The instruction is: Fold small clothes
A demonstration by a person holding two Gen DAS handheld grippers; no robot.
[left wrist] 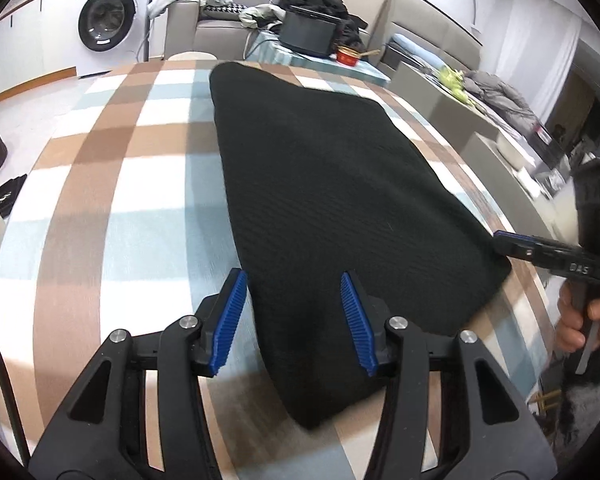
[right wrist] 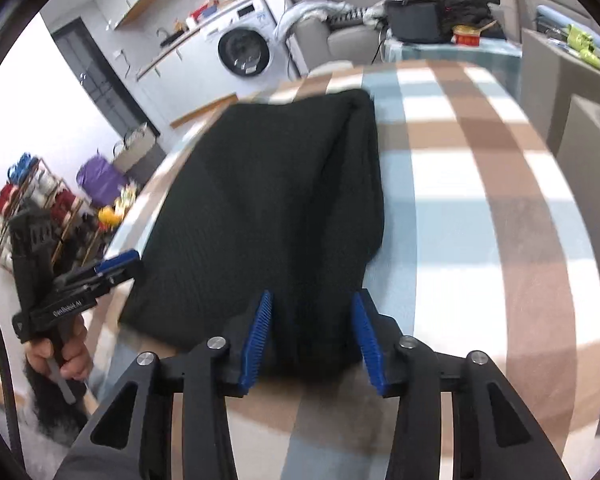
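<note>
Black ribbed knit garment (left wrist: pixel 340 200) is lying flat and folded into a thick, roughly rectangular pad on the checked tablecloth (left wrist: pixel 120 184) of brown, white and pale blue squares, and everything else is best placed against that dark cloth. Its surface is looking smooth, with one long folded edge running along its side and a rounded corner (right wrist: pixel 360 98) at the far end. Left gripper (left wrist: pixel 294 320), black with blue ribbed pads (left wrist: pixel 230 320), is hovering over the near corner of the garment with its jaws spread apart; the fabric is showing between the pads, yet neither pad is pressing on it, so it is gripping nothing. Right gripper (right wrist: pixel 312 336), of the same black and blue make, is poised over the other near edge of the garment, likewise parted, with the cloth lying loose between its pads (right wrist: pixel 256 340). From the left wrist view, the right gripper (left wrist: pixel 512 246) is reaching in beside the garment's corner, carried by a hand (left wrist: pixel 584 320) wrapped around its handle. From the right wrist view, the left gripper (right wrist: pixel 116 266) is sitting just beside the garment's opposite corner, held by the other hand (right wrist: pixel 60 356). Beyond the far end of the garment, a white front-loading washing machine (left wrist: pixel 108 24) is standing against the wall.
</note>
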